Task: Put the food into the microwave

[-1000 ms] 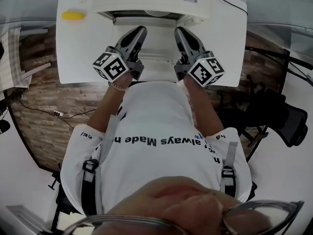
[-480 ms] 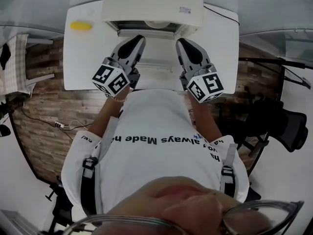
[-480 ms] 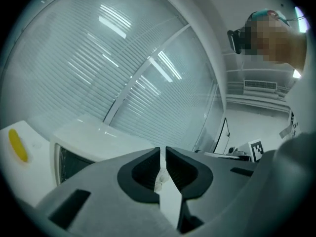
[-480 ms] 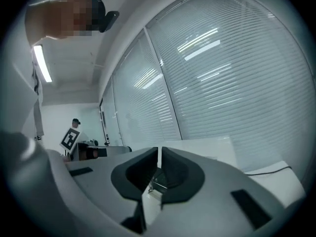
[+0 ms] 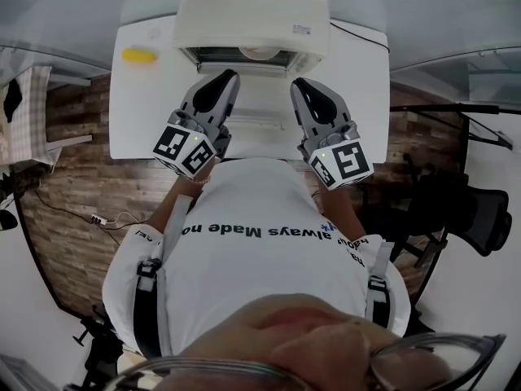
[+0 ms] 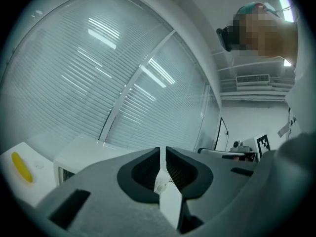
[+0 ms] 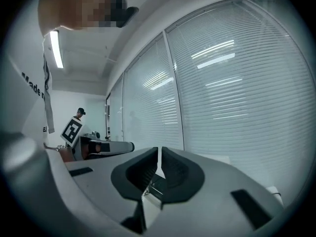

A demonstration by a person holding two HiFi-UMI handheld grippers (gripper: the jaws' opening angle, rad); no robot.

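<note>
A cream microwave (image 5: 252, 10) stands at the back of the white table (image 5: 138, 112), its front opening (image 5: 213, 54) dark, with a pale round dish (image 5: 259, 53) just showing inside. Left of it lies a yellow banana (image 5: 139, 54), which the left gripper view also catches as a banana (image 6: 22, 167) beside the microwave (image 6: 84, 152). My left gripper (image 5: 226, 76) and right gripper (image 5: 298, 84) are held side by side in front of the opening, both shut and empty. Both gripper views are tilted up at window blinds; left gripper (image 6: 162, 154), right gripper (image 7: 159, 154).
A pale flat panel (image 5: 259, 104) lies on the table between the grippers, in front of the microwave. A black office chair (image 5: 472, 210) stands on the wooden floor at the right. A cable (image 5: 110, 214) trails on the floor at the left.
The head view has shifted, so the table and microwave sit lower in the frame. Both grippers stay shut, side by side before the microwave, drawn slightly back towards the body.
</note>
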